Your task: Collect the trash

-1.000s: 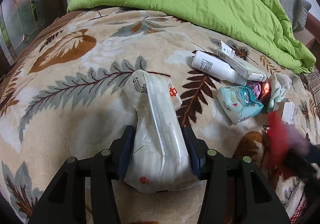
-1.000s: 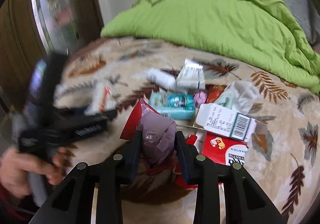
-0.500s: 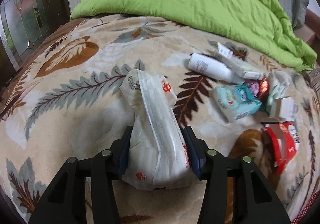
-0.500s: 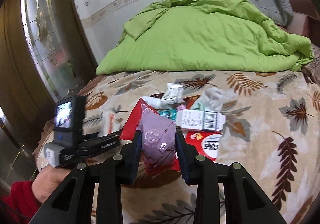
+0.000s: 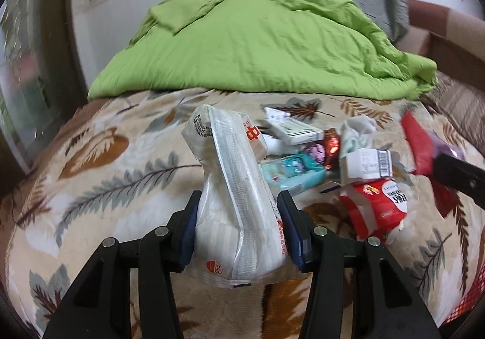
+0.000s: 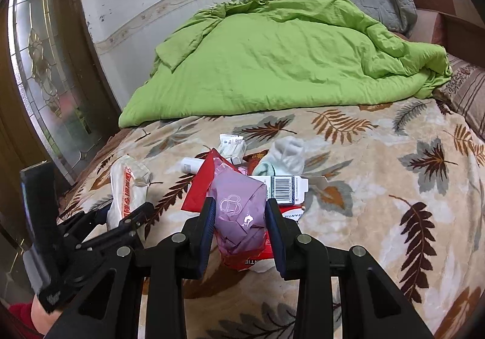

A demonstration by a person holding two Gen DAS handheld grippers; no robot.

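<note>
Both hands have lifted away from the leaf-patterned beige blanket [image 6: 379, 217] since the earlier frames, and each view now looks lower and farther across the bed toward the crumpled lime-green duvet [image 6: 272, 60].

The left gripper [image 5: 239, 224] is clamped on a white crinkled plastic packet with red print [image 5: 233, 187], pads pressing its lower half while the top stands free. The right gripper [image 6: 239, 217] is clamped on a crumpled lilac plastic wrapper [image 6: 239, 208] with a red wrapper [image 6: 203, 181] bunched behind it.

Both catches look light, soft and slippery; the film gives under the pads, so a hold low on the thick, bunched part seems safest, and a loose edge could slide out.

Left on the blanket in a cluster just beyond the grippers: a teal soft pack of wipes [image 5: 291, 172], a white carton with a barcode [image 6: 285, 186], a red and white flattened carton [image 5: 376, 208], a white plastic bottle [image 6: 191, 164], a white folded box [image 6: 232, 146] and a pale bundled sock [image 6: 286, 157]. The cartons should be stiffer and take a grip across their flat sides.
</note>
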